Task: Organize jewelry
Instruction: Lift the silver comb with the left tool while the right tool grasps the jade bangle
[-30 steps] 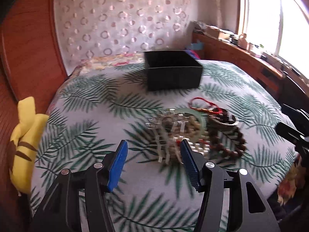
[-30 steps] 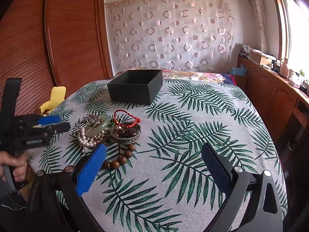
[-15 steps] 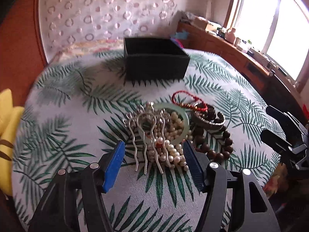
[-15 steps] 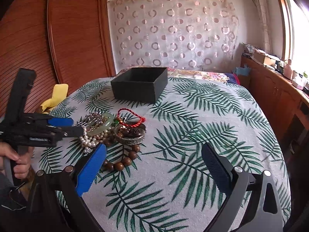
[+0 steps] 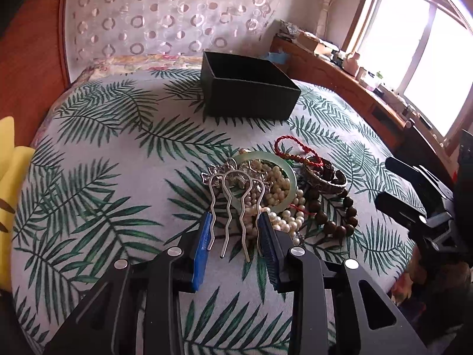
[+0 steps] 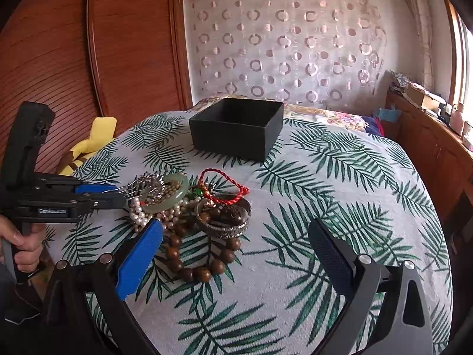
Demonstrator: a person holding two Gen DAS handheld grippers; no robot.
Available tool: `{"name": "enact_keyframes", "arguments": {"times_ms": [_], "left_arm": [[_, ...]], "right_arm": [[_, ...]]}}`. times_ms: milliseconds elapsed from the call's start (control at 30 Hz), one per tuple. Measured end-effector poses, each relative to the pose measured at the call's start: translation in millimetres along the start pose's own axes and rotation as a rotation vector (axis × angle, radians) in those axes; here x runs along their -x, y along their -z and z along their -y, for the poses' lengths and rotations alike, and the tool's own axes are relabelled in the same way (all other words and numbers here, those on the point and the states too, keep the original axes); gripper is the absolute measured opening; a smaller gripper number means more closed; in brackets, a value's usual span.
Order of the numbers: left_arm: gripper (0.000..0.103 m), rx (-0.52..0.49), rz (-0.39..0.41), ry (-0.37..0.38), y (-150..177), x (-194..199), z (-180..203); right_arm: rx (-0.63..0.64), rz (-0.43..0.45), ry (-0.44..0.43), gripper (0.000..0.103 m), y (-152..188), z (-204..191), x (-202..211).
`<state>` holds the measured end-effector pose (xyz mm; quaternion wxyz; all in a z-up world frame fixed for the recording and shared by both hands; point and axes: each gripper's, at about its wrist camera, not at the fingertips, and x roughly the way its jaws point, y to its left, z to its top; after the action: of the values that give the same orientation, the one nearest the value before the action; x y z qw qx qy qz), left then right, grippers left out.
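Moved in: left gripper, jaws closing around hairpin prongs, lengthwise between pads; right gripper spread, empty.

Our left tongs and right tongs are black, with shiny round screws. Each has one bright blue pad and one dark blue ridged pad.

Left tongs narrower, astride hair comb

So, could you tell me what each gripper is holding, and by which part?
The left gripper is closing around the silver hair comb, at its prongs; the right gripper holds nothing.
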<state>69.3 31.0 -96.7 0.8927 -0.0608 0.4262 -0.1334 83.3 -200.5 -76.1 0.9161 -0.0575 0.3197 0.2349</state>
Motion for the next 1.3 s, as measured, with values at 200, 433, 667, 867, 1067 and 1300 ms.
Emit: {"name": "enact_keyframes", "arguments": {"times_ms": [200, 433, 667, 867, 1067, 1300], "left_arm": [[0.031, -0.01, 0.033, -0.049, 3.9, 14.9, -10.7], [0.032, 0.028, 0.043, -0.085, 10.1, 20.4, -37.3], [0.032, 0.019, 0.025, -0.105, 11.7, 15.7, -46.2], [0.053, -0.034, 0.01, -0.09, 5.0, 7.1, -37.4], [0.059, -0.091, -0.034, -0.116, -5.1, -13.1, -31.1], [0.066, -0.169, -0.072, -0.162, -15.6, -34.7, -22.1]], "right_arm": [[0.042, -0.019, -0.045, 0.1, -17.2, -10.4, -19.8], [0.116, -0.101, -0.189, 0.073, -46.7, -36.3, -60.9], [0.237, -0.223, -0.221, 0.035, -59.6, -57.4, -96.9], [0.326, -0.301, -0.194, 0.019, -54.6, -62.2, -114.0], [0.335, -0.278, -0.215, 0.01, -57.4, -61.4, -110.2], [0.311, -0.184, -0.182, 0.01, -72.0, -48.6, -91.2]]}}
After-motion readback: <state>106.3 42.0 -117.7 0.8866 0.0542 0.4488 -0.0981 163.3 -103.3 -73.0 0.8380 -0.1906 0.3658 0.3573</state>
